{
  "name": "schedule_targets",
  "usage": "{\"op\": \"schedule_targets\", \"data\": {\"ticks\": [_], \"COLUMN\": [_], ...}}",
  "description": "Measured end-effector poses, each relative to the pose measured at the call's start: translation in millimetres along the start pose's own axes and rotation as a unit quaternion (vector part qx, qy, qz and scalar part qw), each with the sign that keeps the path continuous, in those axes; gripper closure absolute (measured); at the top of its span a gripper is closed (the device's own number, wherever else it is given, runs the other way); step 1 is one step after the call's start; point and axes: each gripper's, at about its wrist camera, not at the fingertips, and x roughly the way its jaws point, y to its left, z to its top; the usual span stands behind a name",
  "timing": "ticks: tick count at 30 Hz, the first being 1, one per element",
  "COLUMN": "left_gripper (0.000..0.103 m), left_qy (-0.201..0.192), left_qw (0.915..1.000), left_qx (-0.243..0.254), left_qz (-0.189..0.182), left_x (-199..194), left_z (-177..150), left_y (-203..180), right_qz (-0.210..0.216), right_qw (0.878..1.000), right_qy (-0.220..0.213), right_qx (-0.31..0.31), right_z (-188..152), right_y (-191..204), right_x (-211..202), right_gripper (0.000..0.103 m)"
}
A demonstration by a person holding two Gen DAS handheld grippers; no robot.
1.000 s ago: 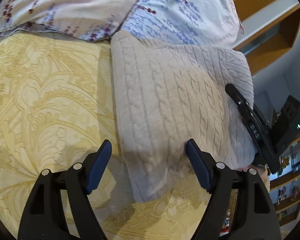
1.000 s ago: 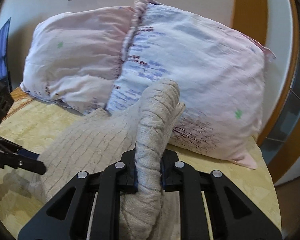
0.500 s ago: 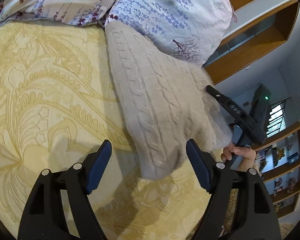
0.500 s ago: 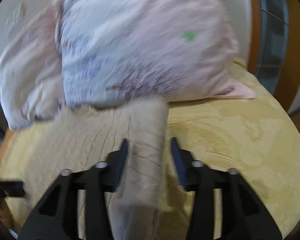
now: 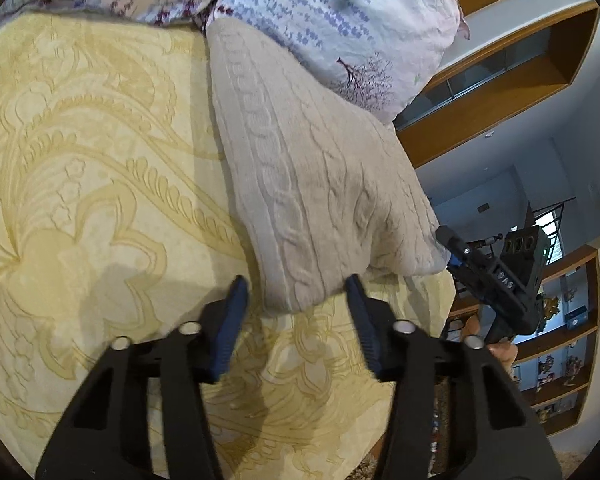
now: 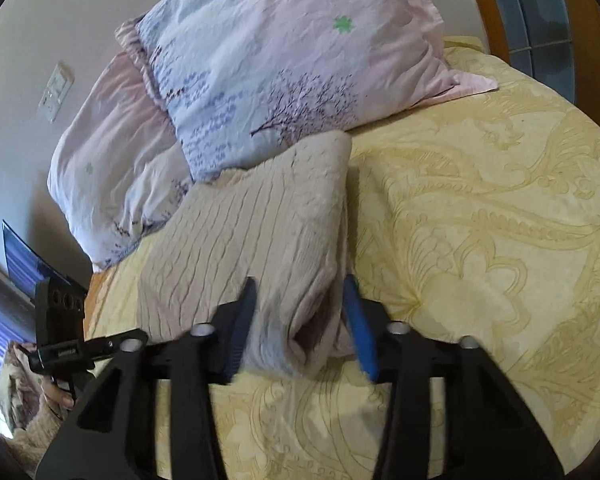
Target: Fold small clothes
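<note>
Left wrist | folded sweater (image 5: 308, 184) long axis toward pillows (image 5: 332, 12) | both grippers (image 5: 296, 312) (image 6: 300, 320) spread

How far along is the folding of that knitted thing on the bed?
Done: the beige knit sweater lies doubled over on the yellow bedspread. In hand: nothing; the right tool and left tool are open around its corners. Left: probably another fold.

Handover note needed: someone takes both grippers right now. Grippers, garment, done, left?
Left gripper: open, straddling the near corner of the beige knit garment, not clamped.
Right gripper: open, fingers either side of the garment's folded edge, nothing held.
Garment lies folded on the yellow bedspread, far end against the floral pillow.
Done: at least one fold is in.
Left: probably one more fold, then flatten.
</note>
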Motion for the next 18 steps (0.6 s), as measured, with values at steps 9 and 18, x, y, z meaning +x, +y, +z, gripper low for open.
{"op": "schedule_targets", "data": {"ticks": [9,18], "left_gripper": [0.089,0.093], "left_qy": [-0.005,0.008], "left_qw": [0.9999,0.9997], "left_qx": [0.012,0.023], "left_qz": [-0.009,0.004], "left_x": [-2.7,3.3], "left_z": [-0.1,-9.8], "left_y": [0.8,2.9], "right_qz": [-0.007,-0.096], "right_qw": [0.997,0.995], "right_qy": [-0.074,-0.003], "right_qx": [-0.038,-0.02], "right_z": [6.1,-12.8], "right_y": [17.6,-11.7], "right_x": [-27.9,8.2], "right_gripper": [0.094,0.094]}}
